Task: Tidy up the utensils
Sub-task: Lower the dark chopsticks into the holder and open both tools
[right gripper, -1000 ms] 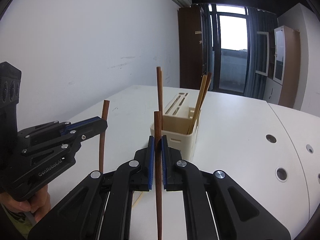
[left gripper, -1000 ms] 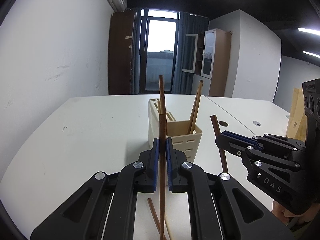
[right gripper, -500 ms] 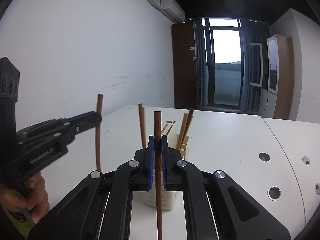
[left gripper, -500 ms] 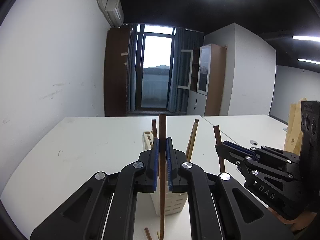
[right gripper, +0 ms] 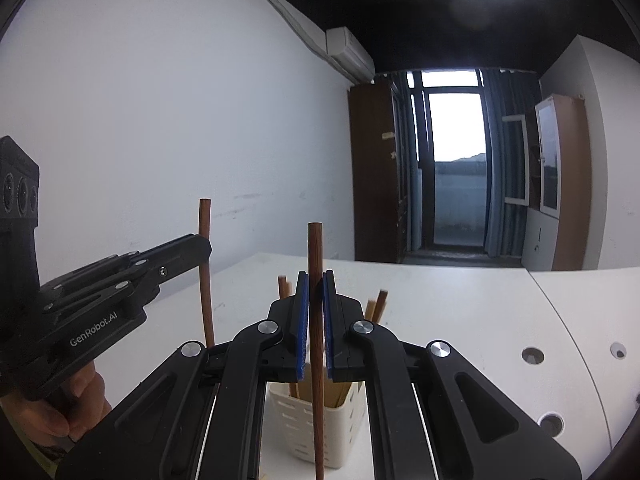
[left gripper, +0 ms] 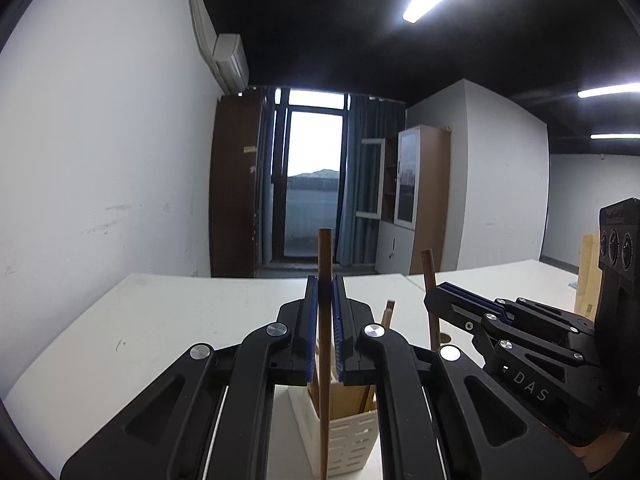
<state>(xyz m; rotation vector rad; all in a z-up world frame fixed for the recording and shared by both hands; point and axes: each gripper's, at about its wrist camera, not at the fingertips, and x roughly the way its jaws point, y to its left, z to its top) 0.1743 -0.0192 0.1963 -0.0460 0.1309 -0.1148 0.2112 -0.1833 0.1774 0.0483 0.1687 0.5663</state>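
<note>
Bare room: white walls, dark ceiling with strip lights, glazed door (left gripper: pixel 314 184) at the far end, wooden cabinets either side of it. A white table (left gripper: pixel 168 320) carries the work.

Left tongs (left gripper: pixel 325 320) are clamped on an upright brown chopstick (left gripper: pixel 325 264). Right tongs (right gripper: pixel 316 312) are clamped on a second chopstick (right gripper: pixel 315 256), also upright. Each pair of tongs shows in the other's view, side by side and apart: the right tongs (left gripper: pixel 434 300) with their stick (left gripper: pixel 430 280) at the right of the left view, the left tongs (right gripper: pixel 202 246) with theirs (right gripper: pixel 205 240) at the left of the right view.

The cream holder (left gripper: pixel 346 436) stands on the table below and just beyond both tongs, with several sticks (right gripper: pixel 376 304) already leaning in it. Both held sticks hang above or in front of it; whether either lower end is over the opening cannot be told.

Step in hand, by judgement: dropping the two sticks into the holder. To do it well, keep each stick vertical, bring its lower end over the open compartment, lower until the end is inside the rim, then part the tongs (one at a time is safer).

Obstructions: the leaning sticks crowd the opening and may deflect an entering tip. The two tongs are close together and could knock. The table's cable holes (right gripper: pixel 533 355) toward its right edge lie clear of the path.
</note>
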